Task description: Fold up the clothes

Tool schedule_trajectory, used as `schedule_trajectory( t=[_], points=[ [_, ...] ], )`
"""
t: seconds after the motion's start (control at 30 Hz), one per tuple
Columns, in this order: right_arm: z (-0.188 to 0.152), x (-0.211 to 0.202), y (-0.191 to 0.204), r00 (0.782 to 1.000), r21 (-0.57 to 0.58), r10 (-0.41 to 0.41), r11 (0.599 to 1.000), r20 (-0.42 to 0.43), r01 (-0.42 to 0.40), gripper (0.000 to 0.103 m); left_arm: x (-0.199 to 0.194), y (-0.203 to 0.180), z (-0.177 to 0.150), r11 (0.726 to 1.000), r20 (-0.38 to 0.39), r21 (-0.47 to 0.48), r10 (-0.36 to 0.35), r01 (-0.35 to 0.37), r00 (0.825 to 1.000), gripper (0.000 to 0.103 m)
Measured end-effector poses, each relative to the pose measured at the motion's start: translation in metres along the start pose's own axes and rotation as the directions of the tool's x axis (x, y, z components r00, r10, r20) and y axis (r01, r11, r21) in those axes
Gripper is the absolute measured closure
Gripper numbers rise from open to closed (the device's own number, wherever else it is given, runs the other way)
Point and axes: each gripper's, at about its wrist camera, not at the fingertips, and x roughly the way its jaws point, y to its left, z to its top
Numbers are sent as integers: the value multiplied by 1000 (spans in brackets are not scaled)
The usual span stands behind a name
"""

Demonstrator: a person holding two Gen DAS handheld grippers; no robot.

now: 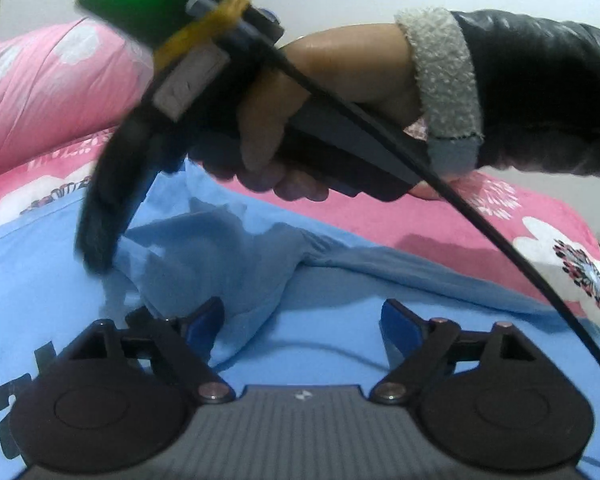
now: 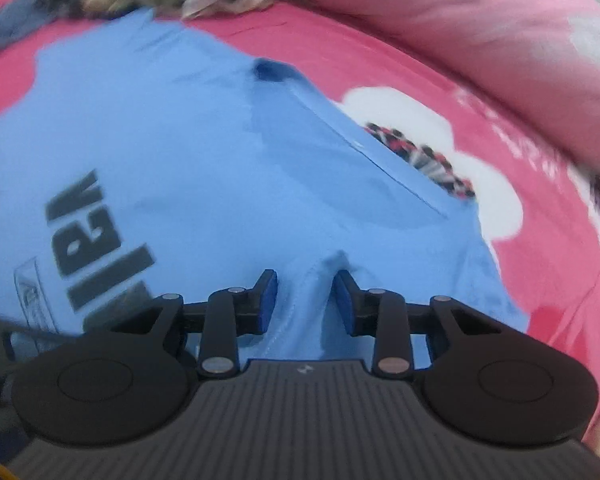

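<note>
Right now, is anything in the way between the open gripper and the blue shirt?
No, nothing visible. The left gripper stands open right over the blue shirt, with only a bunched fold of the shirt beside its left pad. The right gripper is narrowed around a ridge of the same cloth; whether its pads press on it I cannot tell.

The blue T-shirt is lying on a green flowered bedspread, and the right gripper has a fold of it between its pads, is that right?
Not quite. The bedspread is pink with white flowers, not green; the right wrist view shows it plainly. The rest holds: the blue T-shirt lies on it, and the right gripper has a raised fold of the shirt between its pads.
</note>
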Motion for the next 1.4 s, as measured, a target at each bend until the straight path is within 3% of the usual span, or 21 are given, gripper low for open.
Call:
schedule_trajectory(
  t=[0.03, 0.07, 0.13, 0.23, 0.27, 0.33, 0.4, 0.5, 0.57, 0.63, 0.7, 0.73, 0.77, 0.83, 0.9, 0.97, 1.03, 1.13, 1.2, 1.33, 1.4],
  points=[
    [-2, -5, -7, 1000, 62, 4, 998, 29, -6, 100, 0, -1, 0, 1000, 1, 3, 1, -1, 1000, 15],
    [-4, -11, -14, 998, 129, 5, 992, 65, -14, 100, 0, -1, 0, 1000, 2, 1, 0, 0, 1000, 15],
    [-15, -22, -32, 982, 279, 77, 952, 175, -124, 100, -1, -1, 0, 1000, 4, -2, -2, 2, 1000, 15],
    [-32, -28, -52, 926, 414, 173, 856, 336, -310, 99, -1, -3, 0, 1000, 3, -4, -3, 3, 1000, 15],
    [-34, -23, -53, 917, 424, 192, 840, 349, -338, 96, -1, -3, 0, 1000, 2, -4, -4, 4, 1000, 15],
    [-31, -7, -50, 921, 421, 220, 838, 321, -347, 94, -1, -4, 0, 1000, 3, -8, -8, 8, 1000, 14],
    [-26, 2, -43, 936, 395, 220, 862, 276, -319, 85, -2, -3, 0, 1000, 8, -18, -17, 17, 1000, 14],
    [-20, -6, -39, 939, 349, 179, 895, 293, -279, 71, -4, -2, 0, 998, 18, -39, -38, 39, 999, 13],
    [-25, -28, -45, 926, 357, 104, 902, 362, -241, 61, -6, -1, 0, 997, 22, -54, -56, 57, 998, 12],
    [-34, -52, -53, 914, 395, 10, 900, 406, -185, 61, -9, -1, 1, 996, 25, -65, -66, 68, 997, 12],
    [-45, -71, -59, 918, 442, -94, 892, 386, -94, 64, -14, 6, 2, 996, 47, -69, -60, 63, 997, 12],
    [-52, -75, -59, 925, 454, -123, 889, 360, -58, 72, -17, 8, 3, 996, 64, -69, -52, 57, 997, 12],
    [-59, -79, -59, 932, 462, -141, 887, 335, -32, 82, -21, 10, 4, 996, 86, -69, -47, 53, 995, 12],
    [-69, -78, -55, 945, 447, -149, 895, 292, 3, 86, -31, 8, 5, 996, 160, -66, -51, 62, 986, 12],
    [-76, -71, -49, 957, 414, -159, 909, 243, 46, 87, -33, 9, 6, 994, 181, -66, -74, 87, 981, 11],
    [-82, -57, -43, 965, 356, -191, 927, 178, 118, 87, -19, 11, 6, 993, 103, -78, -84, 92, 991, 11],
    [-93, -39, -50, 963, 353, -261, 909, 67, 221, 86, -5, 13, 6, 992, 11, -99, -73, 74, 997, 12],
    [-93, -47, -60, 951, 430, -300, 870, 70, 242, 88, -10, 20, 6, 987, 18, -130, -89, 90, 996, 12],
    [-82, -54, -55, 936, 384, -335, 883, 109, 271, 88, -10, 21, 5, 987, 14, -135, -88, 89, 996, 12],
    [-58, -41, -55, 945, 344, -290, 912, 153, 225, 88, -12, 19, 1, 989, 8, -125, -84, 84, 996, 12],
    [-51, -21, -67, 948, 355, -294, 905, 123, 234, 89, -13, 19, -2, 987, 5, -129, -92, 92, 996, 12]
  ],
)
